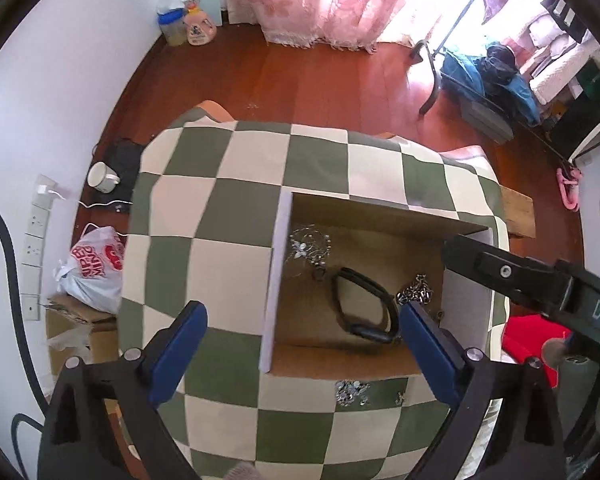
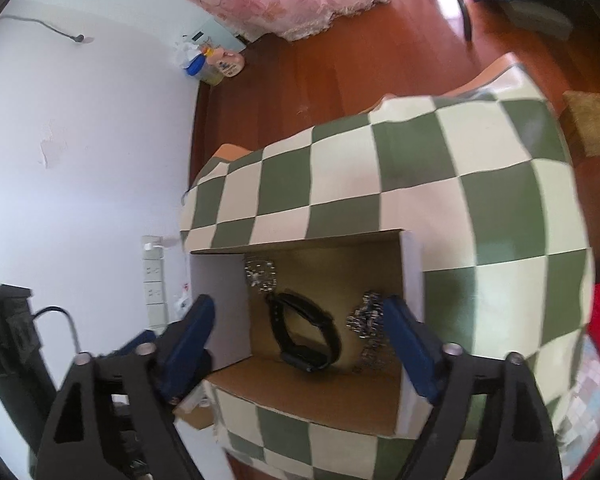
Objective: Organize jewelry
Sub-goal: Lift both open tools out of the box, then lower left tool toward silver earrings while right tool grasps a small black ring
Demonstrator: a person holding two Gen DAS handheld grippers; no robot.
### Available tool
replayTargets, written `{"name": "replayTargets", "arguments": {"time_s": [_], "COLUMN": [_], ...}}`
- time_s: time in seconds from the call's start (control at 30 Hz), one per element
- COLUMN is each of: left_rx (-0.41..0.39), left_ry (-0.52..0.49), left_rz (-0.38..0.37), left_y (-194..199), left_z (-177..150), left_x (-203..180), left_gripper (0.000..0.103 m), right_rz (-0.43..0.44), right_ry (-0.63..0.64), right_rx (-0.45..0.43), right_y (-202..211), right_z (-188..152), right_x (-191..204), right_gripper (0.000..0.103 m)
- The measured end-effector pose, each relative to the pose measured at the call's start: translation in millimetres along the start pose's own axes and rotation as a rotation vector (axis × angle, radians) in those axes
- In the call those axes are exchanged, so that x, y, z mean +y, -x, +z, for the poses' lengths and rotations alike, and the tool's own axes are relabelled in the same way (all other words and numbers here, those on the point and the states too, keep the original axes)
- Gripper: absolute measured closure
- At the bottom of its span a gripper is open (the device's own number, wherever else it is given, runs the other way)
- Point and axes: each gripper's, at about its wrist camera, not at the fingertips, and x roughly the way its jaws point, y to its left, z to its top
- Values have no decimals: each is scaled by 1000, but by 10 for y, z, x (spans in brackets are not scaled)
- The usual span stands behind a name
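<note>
An open cardboard box (image 1: pixel 384 212) sits on a green-and-cream checkered cloth (image 1: pixel 228 200). Inside lie a black watch (image 1: pixel 360 304), a silver butterfly necklace (image 1: pixel 308 246) and a silver chain (image 1: pixel 416 292). More silver jewelry (image 1: pixel 352 391) lies on the cloth in front of the box. My left gripper (image 1: pixel 300 352) is open and empty above the box's near edge. My right gripper (image 2: pixel 296 344) is open and empty over the box (image 2: pixel 324 400), with the watch (image 2: pixel 304 332), a chain (image 2: pixel 366 320) and the necklace (image 2: pixel 260 274) below it. The right gripper's body (image 1: pixel 540 284) shows at the right of the left wrist view.
The table stands near a white wall with sockets (image 1: pixel 36 220). On the wooden floor are a white mug (image 1: pixel 102 178), a plastic bag (image 1: pixel 96 268), a cardboard carton (image 1: pixel 76 332) and bottles (image 1: pixel 188 20). A red cloth (image 1: pixel 532 340) lies at the right.
</note>
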Motion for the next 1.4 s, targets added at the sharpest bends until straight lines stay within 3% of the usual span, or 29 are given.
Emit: {"name": "replayTargets", "arguments": {"time_s": [0.1,0.23,0.43,0.57,1.13,1.4], "left_rx": [-20,-49,-86,-122,-190,-196], "left_ry": [-10,-34,-66,-89,-114,-131], "left_rz": [26,106,200,222,146,160], "left_y": [102,218,312,409,949,795], "left_z": [-37,-119,-225,-308,-697,-886], "left_x": [21,81,187,191,187,147], "left_gripper": [2,0,0,0,0,0], "right_rz": [-87,-370,-545,-561,-477,-399], "right_ry": [36,122,175,181,120,44], "right_rx": [-40,-105,-82,-98,-238,-217], "right_y": [134,329,454,546,1071,1009], "right_z": [-85,-272,-572,-741,-1354,-1580], "right_x": [71,193,285,354,717,416], "right_gripper": [10,8,6,6,6,6]}}
